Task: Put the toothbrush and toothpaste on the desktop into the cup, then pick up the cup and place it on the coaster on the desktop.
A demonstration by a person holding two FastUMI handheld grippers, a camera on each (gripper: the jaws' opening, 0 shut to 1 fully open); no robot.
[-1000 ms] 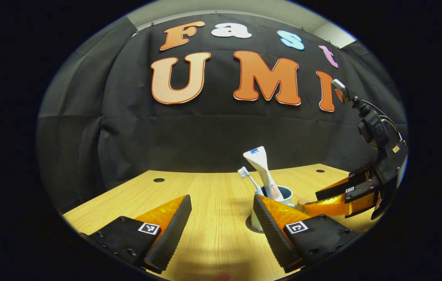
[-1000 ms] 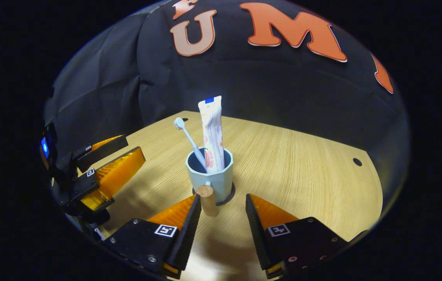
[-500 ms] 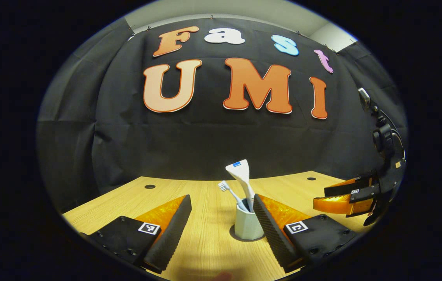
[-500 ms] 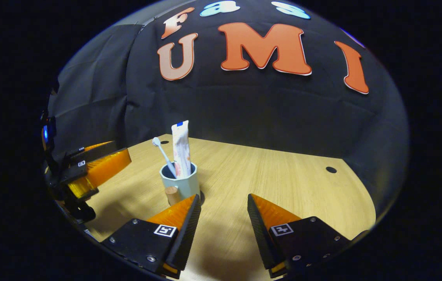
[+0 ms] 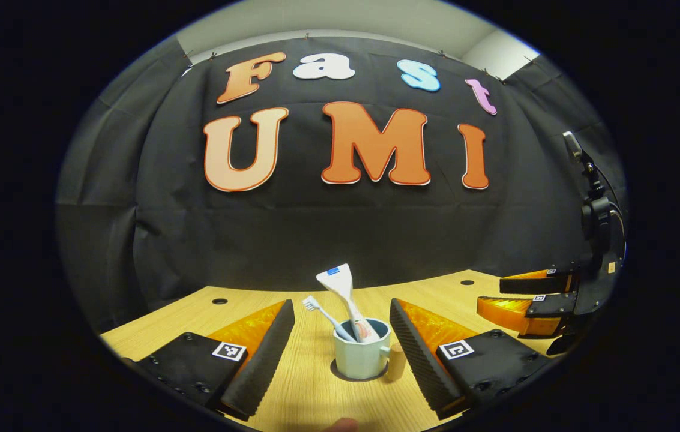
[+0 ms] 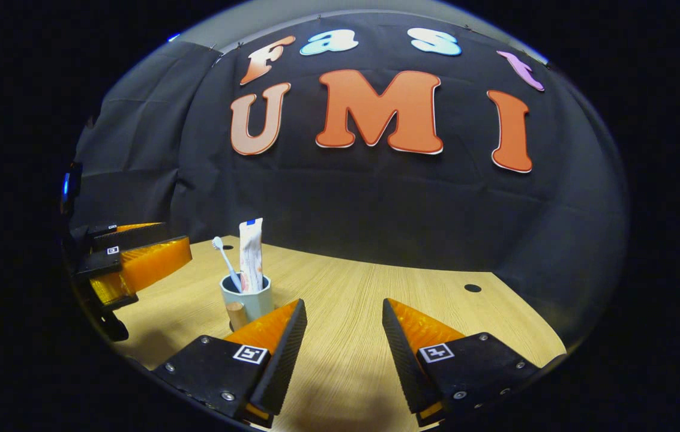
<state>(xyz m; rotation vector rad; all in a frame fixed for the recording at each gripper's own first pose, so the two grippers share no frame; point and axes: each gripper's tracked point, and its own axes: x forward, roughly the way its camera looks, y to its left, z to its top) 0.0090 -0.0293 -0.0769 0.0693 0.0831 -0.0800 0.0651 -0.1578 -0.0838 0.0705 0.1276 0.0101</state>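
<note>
the left tool (image 5: 342, 336) is level above the desk (image 5: 309, 390), fingers spread wide, gripping nothing. the right tool (image 6: 340, 336) sits likewise, fingers parted and empty, off to the left tool's right side.

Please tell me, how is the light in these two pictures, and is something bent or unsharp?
Left gripper view: the table is brightly lit, the cup sharp, the far table edge bowed by the fisheye. Right gripper view: light falls on the table; the right gripper casts soft shadows near its fingers, and the left gripper sits dim at the edge.
</note>
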